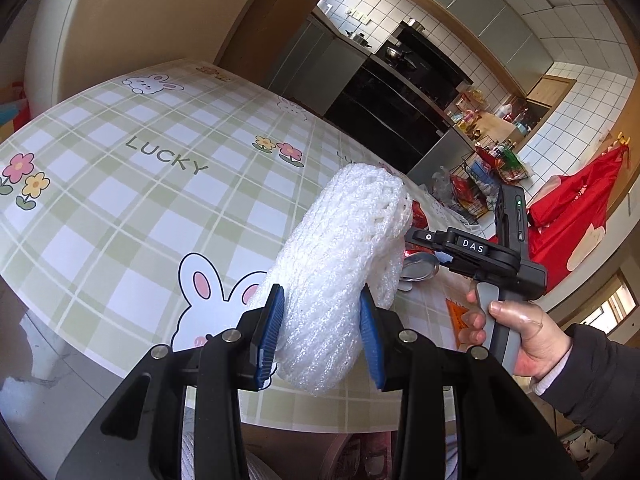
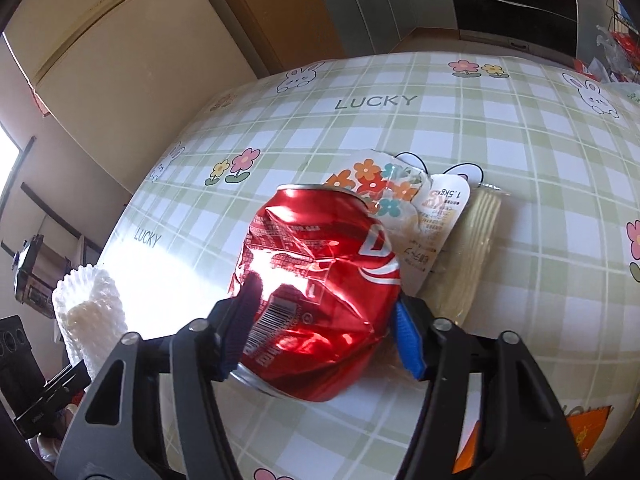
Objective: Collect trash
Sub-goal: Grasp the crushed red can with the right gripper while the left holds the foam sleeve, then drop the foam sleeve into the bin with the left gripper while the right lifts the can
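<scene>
My left gripper (image 1: 322,328) is shut on a white foam fruit net (image 1: 340,256) and holds it above the checked tablecloth (image 1: 120,184). The net also shows in the right wrist view (image 2: 90,312), at the far left. My right gripper (image 2: 324,332) is shut on a crushed red soda can (image 2: 316,280), held just over the table. In the left wrist view the right gripper's body (image 1: 480,252) shows at the right, the can mostly hidden behind the net. A torn flowered plastic wrapper (image 2: 404,200) and a clear packet of pale sticks (image 2: 472,236) lie on the table behind the can.
An orange wrapper (image 2: 592,428) lies at the table's near right edge. A beige fridge (image 2: 120,60) stands past the far left side. A black oven and counter (image 1: 400,92) and a wire rack of goods (image 1: 492,176) stand beyond the table. A red bag (image 1: 576,208) hangs at the right.
</scene>
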### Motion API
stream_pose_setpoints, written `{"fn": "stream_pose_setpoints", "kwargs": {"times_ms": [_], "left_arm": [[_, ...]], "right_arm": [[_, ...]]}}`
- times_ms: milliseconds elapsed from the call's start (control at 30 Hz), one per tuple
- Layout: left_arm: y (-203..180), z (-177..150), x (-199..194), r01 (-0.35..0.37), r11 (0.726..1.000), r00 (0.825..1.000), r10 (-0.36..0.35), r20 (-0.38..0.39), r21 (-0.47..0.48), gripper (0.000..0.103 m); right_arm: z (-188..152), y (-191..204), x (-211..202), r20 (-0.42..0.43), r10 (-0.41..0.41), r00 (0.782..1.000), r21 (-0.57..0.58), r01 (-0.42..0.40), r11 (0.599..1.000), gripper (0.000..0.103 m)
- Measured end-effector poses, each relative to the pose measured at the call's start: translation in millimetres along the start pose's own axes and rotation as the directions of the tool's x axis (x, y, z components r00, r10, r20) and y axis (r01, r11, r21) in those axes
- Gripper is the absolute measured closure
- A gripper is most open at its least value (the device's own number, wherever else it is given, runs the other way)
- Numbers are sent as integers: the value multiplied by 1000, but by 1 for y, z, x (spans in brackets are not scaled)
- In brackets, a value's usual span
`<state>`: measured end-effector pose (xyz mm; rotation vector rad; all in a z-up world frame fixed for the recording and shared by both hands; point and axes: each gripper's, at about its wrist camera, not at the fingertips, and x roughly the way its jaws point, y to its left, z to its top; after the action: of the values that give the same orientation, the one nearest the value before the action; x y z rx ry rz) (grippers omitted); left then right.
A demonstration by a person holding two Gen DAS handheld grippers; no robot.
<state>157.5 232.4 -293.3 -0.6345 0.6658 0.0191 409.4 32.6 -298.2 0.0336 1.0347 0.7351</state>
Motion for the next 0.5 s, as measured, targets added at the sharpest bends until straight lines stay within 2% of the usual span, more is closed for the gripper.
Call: {"fn": "stream_pose_setpoints", "kwargs": {"times_ms": [200, 500], "left_arm": [[9, 0, -3, -13, 999, 1000, 13, 7, -38, 67], [4, -4, -19, -7, 998, 1000, 8, 18, -56, 67]], "right_arm": [[-2, 4, -10, 19, 29, 999, 13, -29, 999, 71], [-1, 20, -34, 76, 88, 993, 13, -90, 996, 90]]}}
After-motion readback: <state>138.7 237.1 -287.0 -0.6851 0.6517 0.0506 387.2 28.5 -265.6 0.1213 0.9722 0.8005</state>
